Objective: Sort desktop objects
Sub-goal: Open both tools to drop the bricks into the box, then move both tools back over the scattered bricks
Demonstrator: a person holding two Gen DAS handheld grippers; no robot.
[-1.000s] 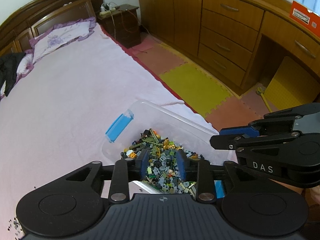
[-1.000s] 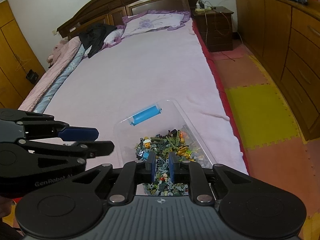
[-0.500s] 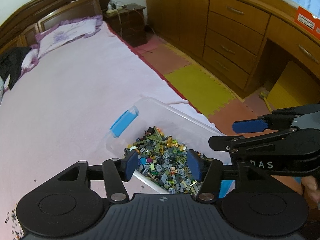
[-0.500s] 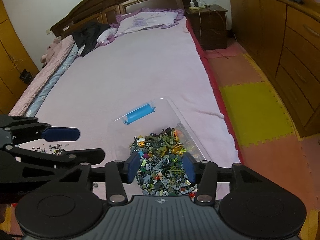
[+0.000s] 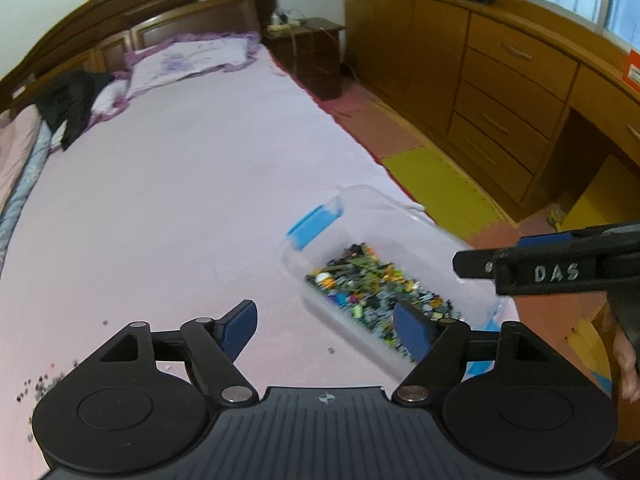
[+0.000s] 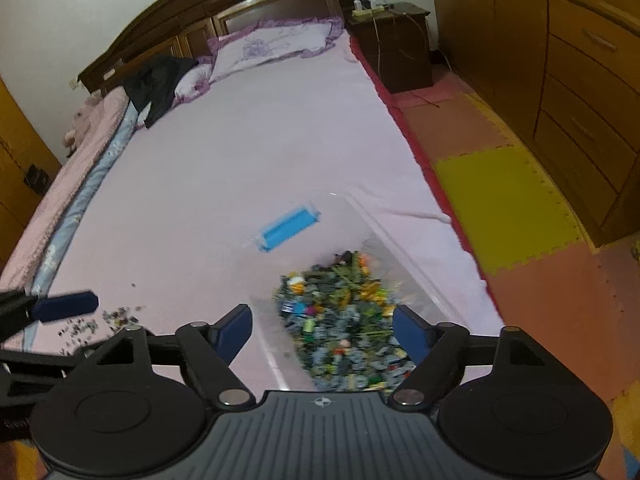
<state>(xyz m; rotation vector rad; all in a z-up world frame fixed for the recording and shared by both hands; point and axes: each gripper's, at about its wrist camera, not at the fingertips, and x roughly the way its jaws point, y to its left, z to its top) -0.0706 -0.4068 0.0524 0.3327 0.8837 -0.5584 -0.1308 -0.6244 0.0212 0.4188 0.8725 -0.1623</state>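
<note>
A clear plastic bin (image 5: 384,216) (image 6: 400,240) with a blue handle (image 5: 314,226) (image 6: 289,229) sits on the pink bed near its right edge. It holds a heap of small mixed toy bricks (image 5: 376,288) (image 6: 344,320). My left gripper (image 5: 326,326) is open above the sheet just left of the bin, nothing between its blue pads. My right gripper (image 6: 322,330) is open over the bin's near end, empty. The right gripper (image 5: 552,264) shows side-on in the left wrist view. Loose bricks (image 6: 96,320) (image 5: 40,384) lie scattered on the sheet at left.
The pink bed sheet (image 5: 180,200) stretches far ahead to a pillow (image 6: 276,46) and dark clothing (image 6: 160,80) at the headboard. Right of the bed are foam floor mats (image 6: 504,204), a nightstand (image 6: 396,40) and wooden drawers (image 5: 504,120).
Both grippers have opened wide, from nearly shut a second ago. Both views have shifted leftward, so the bin now sits further right; the scattered bricks at left have come into view.
</note>
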